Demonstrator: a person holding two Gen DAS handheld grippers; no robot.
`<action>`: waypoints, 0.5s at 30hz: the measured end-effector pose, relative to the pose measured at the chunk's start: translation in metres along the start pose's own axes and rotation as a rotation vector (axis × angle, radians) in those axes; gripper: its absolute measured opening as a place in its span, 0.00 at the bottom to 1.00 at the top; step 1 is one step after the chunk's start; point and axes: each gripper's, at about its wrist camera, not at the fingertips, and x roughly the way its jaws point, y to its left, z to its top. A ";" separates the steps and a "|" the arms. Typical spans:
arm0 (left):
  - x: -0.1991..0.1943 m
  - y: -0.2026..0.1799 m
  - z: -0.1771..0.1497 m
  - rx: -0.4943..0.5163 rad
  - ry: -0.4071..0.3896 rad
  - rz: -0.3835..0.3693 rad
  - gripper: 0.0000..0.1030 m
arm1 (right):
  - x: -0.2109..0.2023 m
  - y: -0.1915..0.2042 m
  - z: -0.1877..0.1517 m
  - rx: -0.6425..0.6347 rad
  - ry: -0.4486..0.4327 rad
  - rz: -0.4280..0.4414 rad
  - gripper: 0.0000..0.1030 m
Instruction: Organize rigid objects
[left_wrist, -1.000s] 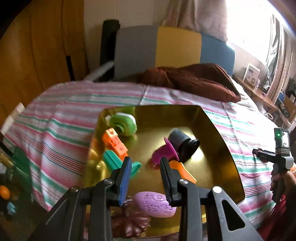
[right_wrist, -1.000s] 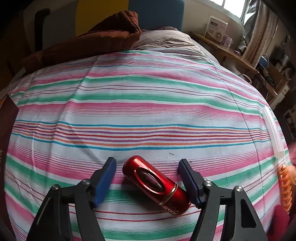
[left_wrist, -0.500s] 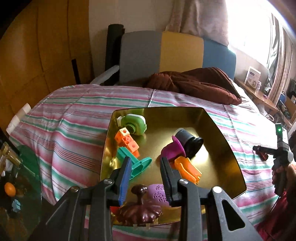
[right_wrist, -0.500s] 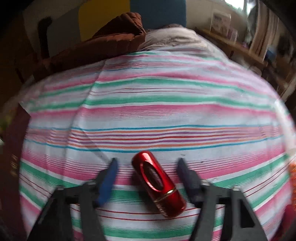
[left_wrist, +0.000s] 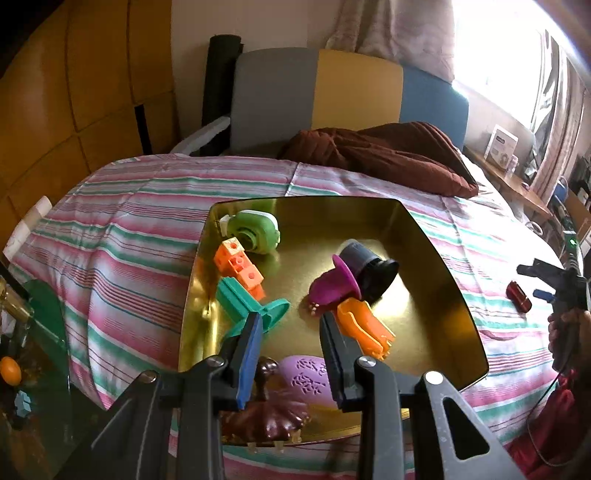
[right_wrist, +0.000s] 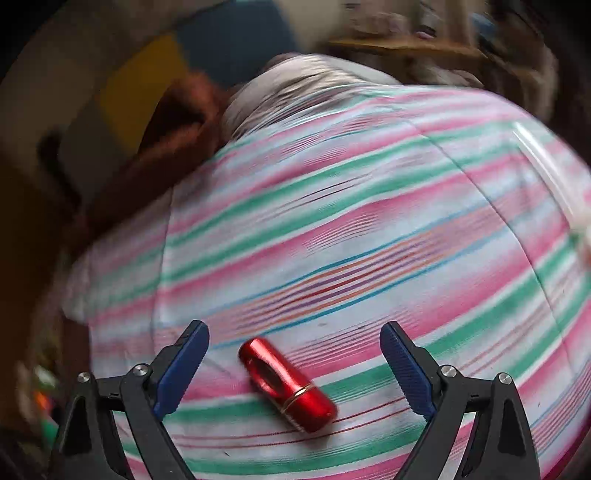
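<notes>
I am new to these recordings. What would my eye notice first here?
First, the shiny gold tray on the striped bedspread, holding colourful plastic pieces. Next, the glossy red tube lying on the stripes between the open fingers of the right hand-held gripper, not touching either.

Left gripper (left_wrist: 290, 325) pulled back, raised: whole shiny gold metal tray (left_wrist: 436, 258) now in view, dark brown knobbed lid (left_wrist: 266, 413) visible at near rim. Right gripper (right_wrist: 293, 350) jaws spread wider around glossy red metal cylinder (right_wrist: 286, 384); view rolled, striped bedsheet (right_wrist: 369, 221) now slanted, blurred; cylinder lies nearer left finger.
</notes>
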 end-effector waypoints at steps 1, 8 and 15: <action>0.000 -0.001 0.000 0.004 0.001 0.001 0.31 | 0.005 0.012 -0.004 -0.073 0.021 -0.026 0.91; -0.004 -0.001 -0.001 0.013 -0.011 0.011 0.31 | 0.012 0.045 -0.026 -0.327 0.065 -0.167 0.25; -0.011 -0.002 -0.001 0.028 -0.035 0.034 0.31 | 0.013 0.039 -0.023 -0.283 0.084 -0.131 0.26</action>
